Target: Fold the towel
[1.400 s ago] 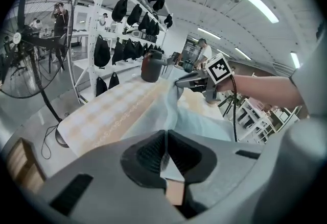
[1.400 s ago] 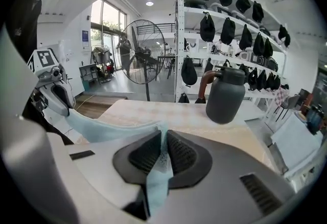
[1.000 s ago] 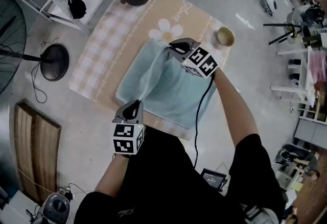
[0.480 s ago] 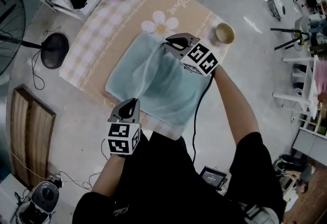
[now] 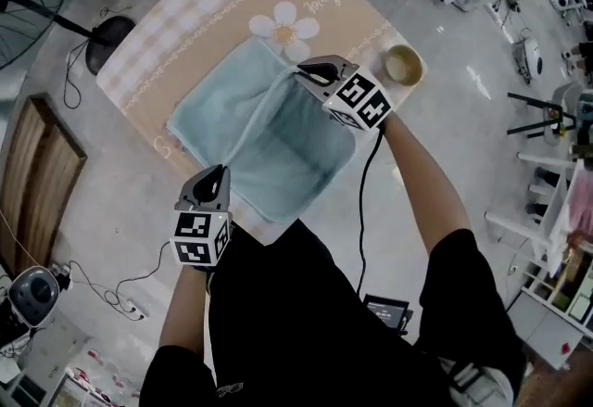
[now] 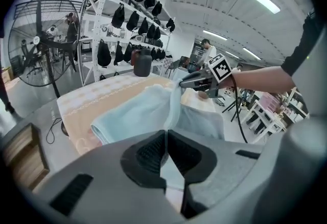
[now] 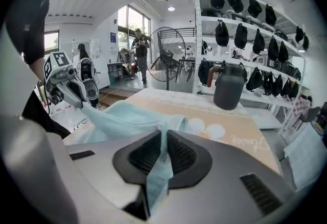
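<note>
Left gripper view: left tool (image 6: 166,141) jaws nearly closed, pinching a corner of the towel (image 5: 232,118). Right tool (image 7: 163,144) is the same: narrow gap, pale blue cloth clamped between its pads. The held edge runs taut between the two, raised above the mat (image 5: 176,44). The rest of the towel lies flat on the mat's middle. Right tool sits over the mat beside its flower print; left tool is at the mat's near edge. My read: first fold under way, edge lifted and roughly halfway across, not laid down. Left: carry it over toward the mat's left side, match edges, release, then any further folds.
</note>
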